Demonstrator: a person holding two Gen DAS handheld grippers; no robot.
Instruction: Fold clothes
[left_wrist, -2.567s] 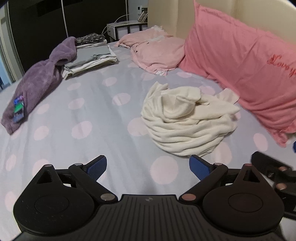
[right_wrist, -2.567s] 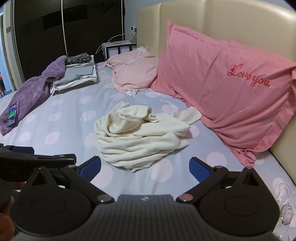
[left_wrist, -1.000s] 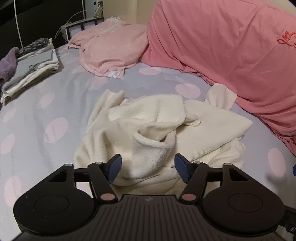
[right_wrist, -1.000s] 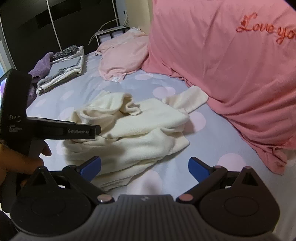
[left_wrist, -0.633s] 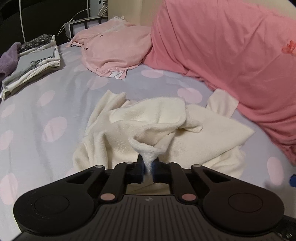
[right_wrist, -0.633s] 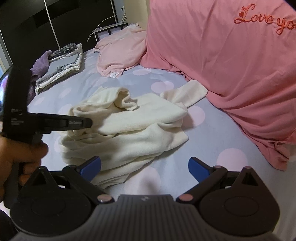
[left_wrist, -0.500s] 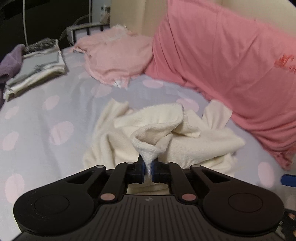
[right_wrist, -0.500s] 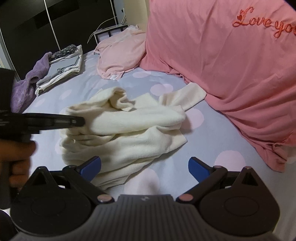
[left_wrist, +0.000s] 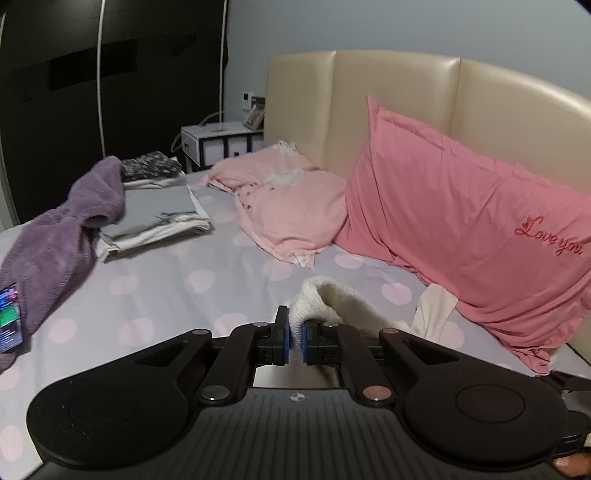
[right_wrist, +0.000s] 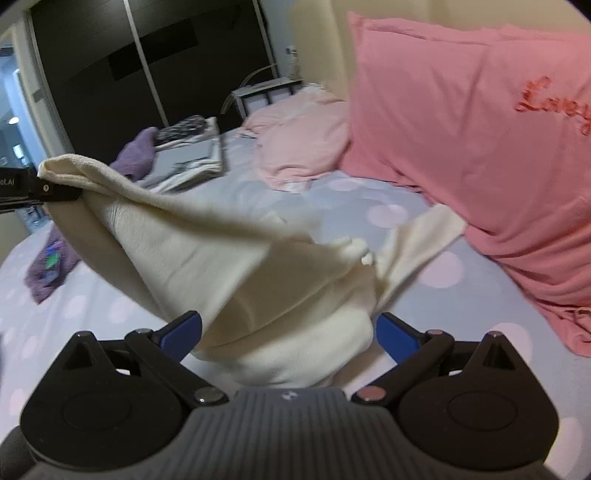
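Observation:
A cream knit garment (right_wrist: 221, 258) is partly raised off the dotted bedsheet (right_wrist: 92, 306). My left gripper (left_wrist: 295, 334) is shut on a fold of the cream garment (left_wrist: 332, 299), and the pinched cloth bulges above the blue pads. In the right wrist view the left gripper (right_wrist: 72, 194) holds that corner high at the left, and the fabric slopes down from it to the bed. One sleeve (right_wrist: 424, 240) still lies flat beside the pink pillow. My right gripper (right_wrist: 288, 332) is open, low and close to the bunched lower part, its pads not pressing the cloth.
A big pink "Love you" pillow (left_wrist: 480, 221) leans on the cream headboard (left_wrist: 406, 103). Further back lie a pale pink pillow (left_wrist: 291, 210), a folded grey and white stack (left_wrist: 159, 218), and a purple fleece (left_wrist: 62, 236) with a phone (left_wrist: 9, 317). A white nightstand (left_wrist: 218, 144) stands behind.
The left gripper shut on a fold of the cream garment and rose, pulling it up off the bed. The right gripper moved in closer to the cloth and stayed open.

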